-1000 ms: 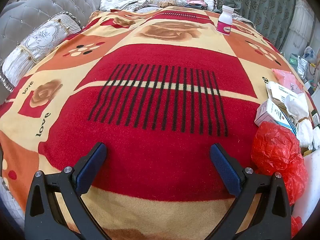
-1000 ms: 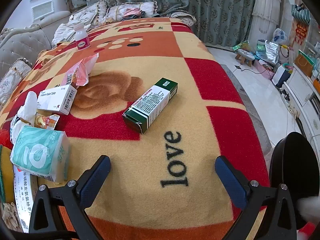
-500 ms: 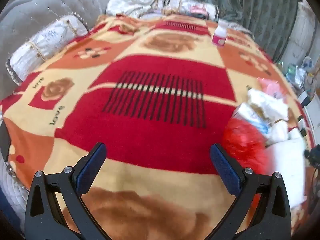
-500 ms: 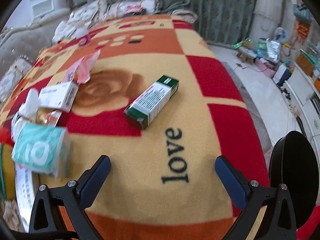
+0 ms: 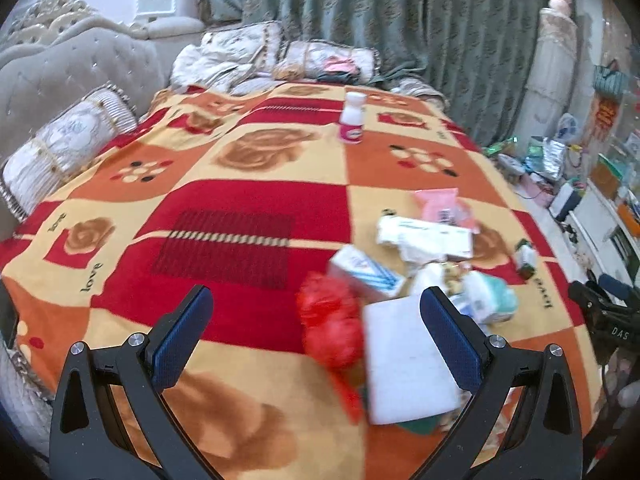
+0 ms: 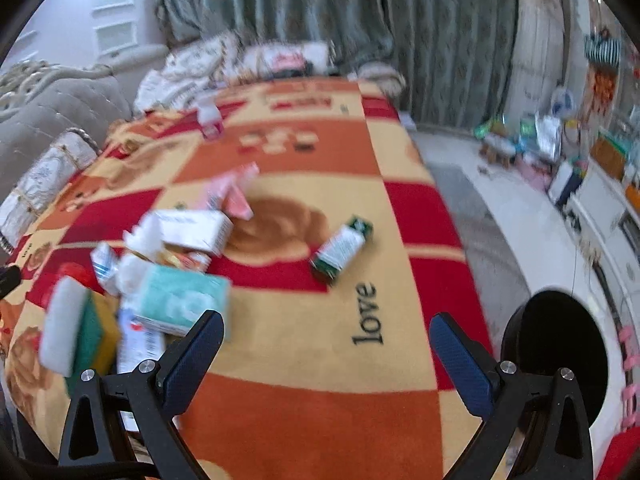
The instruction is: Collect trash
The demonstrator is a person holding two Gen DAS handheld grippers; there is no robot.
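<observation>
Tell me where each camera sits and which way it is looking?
Left wrist: on the left gripper, facing across the blanket toward the curtain; its open fingers show, and the right gripper's black body at the right edge.
Right wrist: on the right gripper, facing the blanket's right side, floor and black bin; its open fingers show.
Shared: green box, white bottle, trash pile.

A bed under a red, orange and cream blanket [image 5: 248, 200] fills the room, its grey tufted headboard [image 5: 80, 68] at the left edge, green patterned curtains [image 5: 380, 12] behind, pale floor [image 6: 500, 216] right.
</observation>
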